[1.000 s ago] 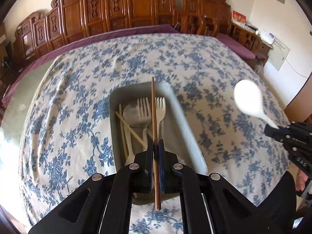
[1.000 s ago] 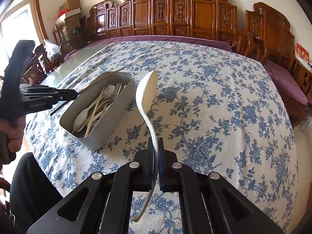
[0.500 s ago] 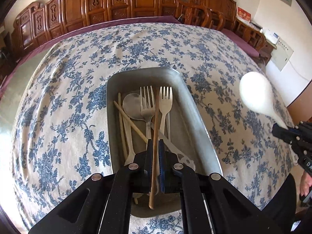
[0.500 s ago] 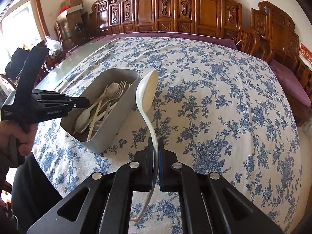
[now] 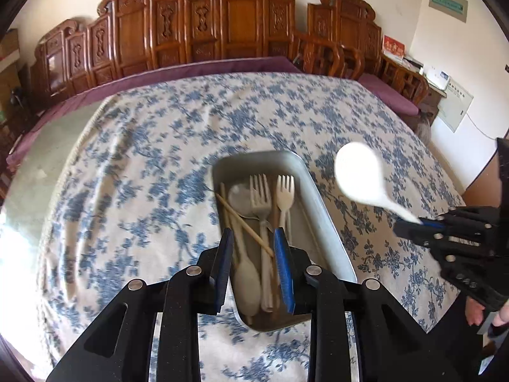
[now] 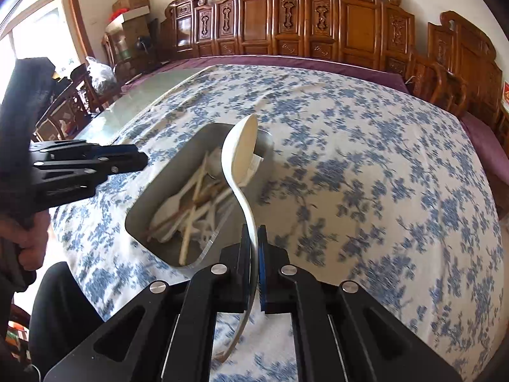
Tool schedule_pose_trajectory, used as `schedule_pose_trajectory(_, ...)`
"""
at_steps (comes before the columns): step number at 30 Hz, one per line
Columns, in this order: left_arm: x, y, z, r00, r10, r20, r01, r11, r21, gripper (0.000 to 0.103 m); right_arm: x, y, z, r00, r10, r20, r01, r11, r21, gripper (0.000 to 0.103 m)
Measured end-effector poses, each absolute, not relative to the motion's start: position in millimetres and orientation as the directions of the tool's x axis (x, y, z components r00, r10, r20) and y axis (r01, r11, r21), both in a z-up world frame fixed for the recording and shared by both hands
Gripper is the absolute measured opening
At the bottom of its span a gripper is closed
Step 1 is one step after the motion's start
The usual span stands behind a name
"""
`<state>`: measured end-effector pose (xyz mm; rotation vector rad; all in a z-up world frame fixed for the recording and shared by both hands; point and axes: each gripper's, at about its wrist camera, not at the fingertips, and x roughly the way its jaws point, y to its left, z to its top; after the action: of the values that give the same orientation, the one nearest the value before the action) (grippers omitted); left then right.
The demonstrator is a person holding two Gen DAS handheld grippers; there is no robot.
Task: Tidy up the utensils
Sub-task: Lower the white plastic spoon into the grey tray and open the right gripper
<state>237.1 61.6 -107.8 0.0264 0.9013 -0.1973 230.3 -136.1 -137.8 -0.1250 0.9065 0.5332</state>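
Left gripper point(image 5: 253, 248): my jaws have just been opening, nothing gripped, above tray point(image 5: 331, 222).
Right gripper point(image 6: 253, 242): I'm clamped on white spoon point(image 6: 241, 156), bowl at 12 o'clock.
Tray: holds forks point(image 5: 261, 197), chopsticks.

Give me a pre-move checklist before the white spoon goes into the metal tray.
1. Right gripper shut on white spoon: ok.
2. Left gripper holds nothing; its jaws have just been opening, brown chopstick lies in the tray: ok.
3. Left gripper clear of metal tray: not ok, it hangs over the near end.
4. Room in tray beside the forks: ok.
5. Spoon bowl over tray: cannot tell.
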Motion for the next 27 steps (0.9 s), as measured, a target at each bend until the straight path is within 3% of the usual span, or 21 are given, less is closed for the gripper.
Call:
schedule_pose_trajectory(6, 231.3, 85.3, -91.5, 0.631, -0.135, -0.764, 0.149, 0.988, -0.052, 0.027, 240.3, -106.9, -142.1, 0.476, 0.403, -0.782, -0.505, 0.853, 0.132, 0.005)
schedule_pose_trajectory(15, 228.7, 117.1, -89.8, 0.651, -0.087, -0.754, 0.080, 0.996, -0.046, 0.058, 263.6, -66.5, -154.9, 0.427, 0.457, -0.780, -0.472, 0.848, 0.239, 0.005)
schedule_pose_trajectory(24, 231.5, 143.3, -108.2, 0.624, -0.055, -0.779, 0.022, 0.998, -0.053, 0.059, 280.8, -40.7, -177.1, 0.416, 0.389, -0.822, -0.442, 0.877, 0.191, 0.005)
schedule_pose_trajectory(27, 232.4, 149.4, -112.0, 0.622, -0.046, -0.781, 0.008, 0.999, -0.053, 0.069, 286.3, -38.7, -183.9, 0.422, 0.360, -0.832, -0.425, 0.889, 0.169, 0.005)
